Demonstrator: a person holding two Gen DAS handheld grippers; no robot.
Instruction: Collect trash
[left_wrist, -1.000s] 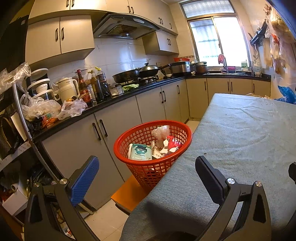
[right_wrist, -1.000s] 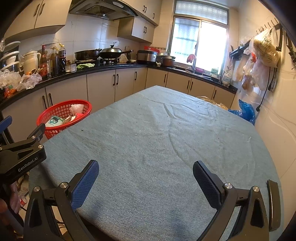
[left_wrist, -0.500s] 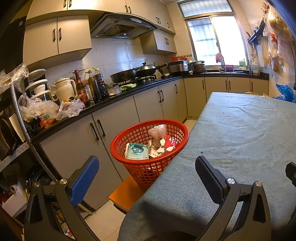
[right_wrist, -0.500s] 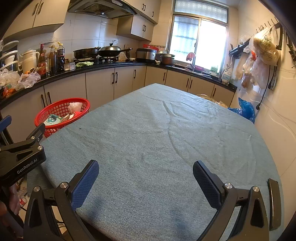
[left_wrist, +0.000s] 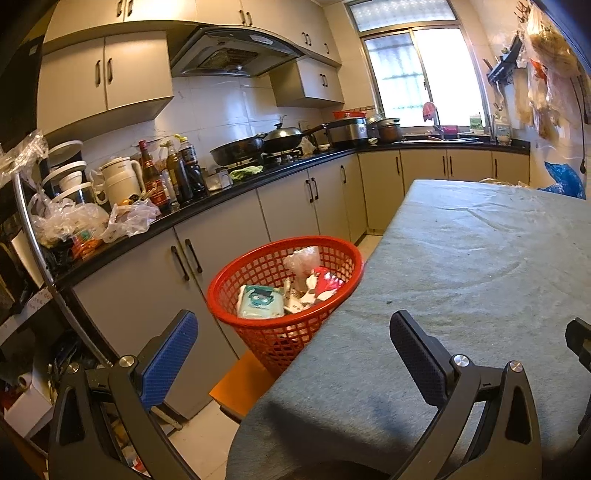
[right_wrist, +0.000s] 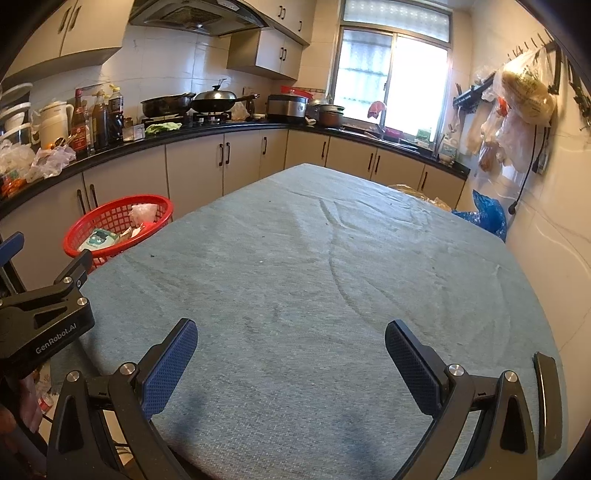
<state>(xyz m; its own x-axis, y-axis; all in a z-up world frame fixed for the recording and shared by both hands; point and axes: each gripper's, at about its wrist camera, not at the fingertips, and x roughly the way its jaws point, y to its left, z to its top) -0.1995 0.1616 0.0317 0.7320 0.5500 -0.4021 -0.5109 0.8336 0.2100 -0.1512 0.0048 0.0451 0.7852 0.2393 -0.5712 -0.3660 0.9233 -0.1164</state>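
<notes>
left gripper (left_wrist: 291, 343) wide, holding nothing | red basket (left_wrist: 255, 320) mid-frame just above its fingertips (trash (left_wrist: 260, 301) inside) beside table (left_wrist: 461, 258) | right gripper (right_wrist: 291, 347) wide over table, basket at mid-left

Red basket (left_wrist: 343, 258): lower part hidden behind table edge (left_wrist: 332, 332); base out of sight. Trash in basket (left_wrist: 295, 288): print on wrappers too small to read; lower layers covered. Orange surface under basket (left_wrist: 240, 384): mostly hidden, kind unclear. Left gripper (right_wrist: 48, 295) in right wrist view: cut off by left edge, fingertips not seen together. Bottle labels on counter (left_wrist: 151, 184): unreadable. Bags on wall hooks (right_wrist: 524, 92): contents unclear.
</notes>
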